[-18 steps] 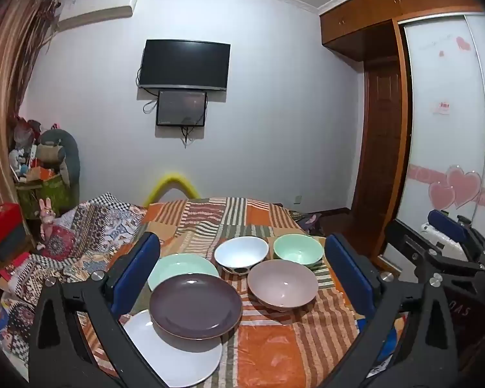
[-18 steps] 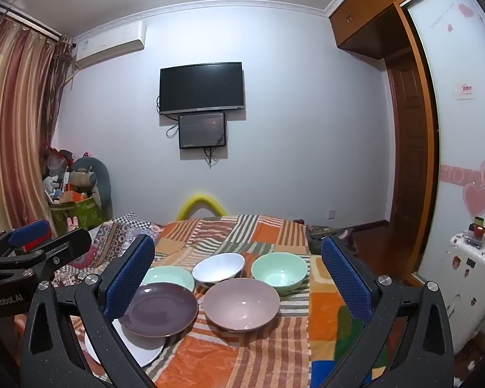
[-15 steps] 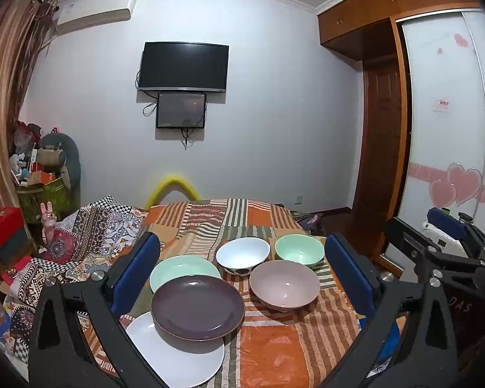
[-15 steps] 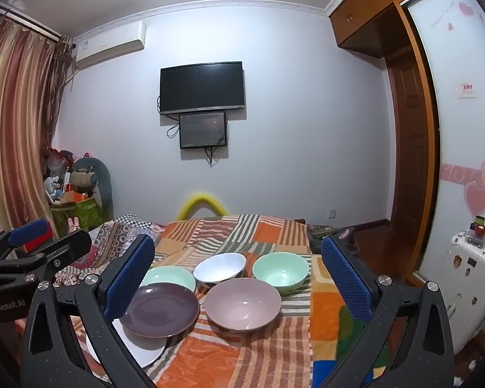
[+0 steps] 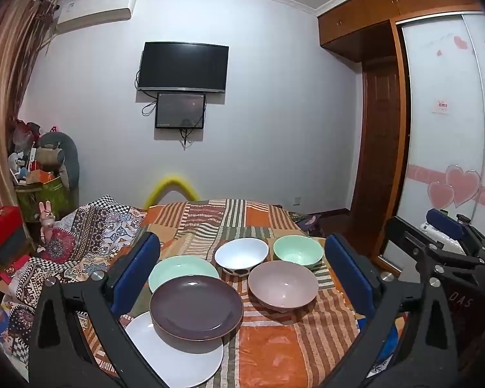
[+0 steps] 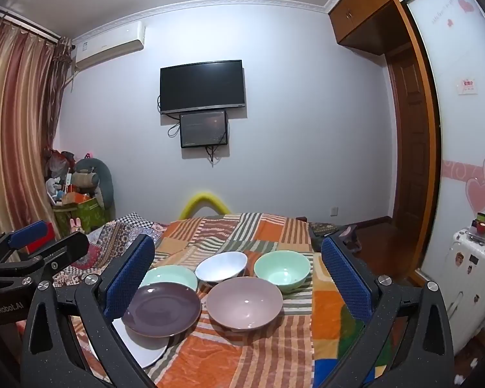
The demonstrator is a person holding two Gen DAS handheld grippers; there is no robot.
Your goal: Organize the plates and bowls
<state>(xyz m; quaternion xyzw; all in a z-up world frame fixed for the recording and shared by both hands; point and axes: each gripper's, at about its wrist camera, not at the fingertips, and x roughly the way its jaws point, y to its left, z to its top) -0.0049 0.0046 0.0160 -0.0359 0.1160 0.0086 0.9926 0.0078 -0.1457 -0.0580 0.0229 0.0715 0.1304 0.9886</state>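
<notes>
Both grippers we held spread wide with nothing between their blue pads: the left gripper [image 5: 241,274] hung over the near edge of the counter [image 5: 294,352], and the right gripper [image 6: 237,276] hovered beside it toward the right edge, each pointed slightly down at the dishes and touching none of them. We saw the counter draped in an orange striped patchwork cloth [image 6: 268,349], with a second patterned blanket [image 5: 90,232] heaped off its left edge. We found all six dishes crowded toward the near half. Nearest the near-left corner lay the white plate [image 5: 177,359], and the dark purple plate [image 5: 196,307] sat on top of it, overlapping its far part. Behind that, a pale green plate [image 5: 183,266] rested along the left edge, partly covered by the purple one. To the right, we noted the pink bowl [image 5: 283,284] sitting alone on the cloth, just beside the purple plate. Farther back stood the white bowl [image 5: 241,253], tilted on its foot, and the smaller green bowl [image 5: 298,251] close by its right, toward the right edge. On the far wall we could see a dark television [image 6: 202,87] above a smaller screen [image 6: 203,128].
</notes>
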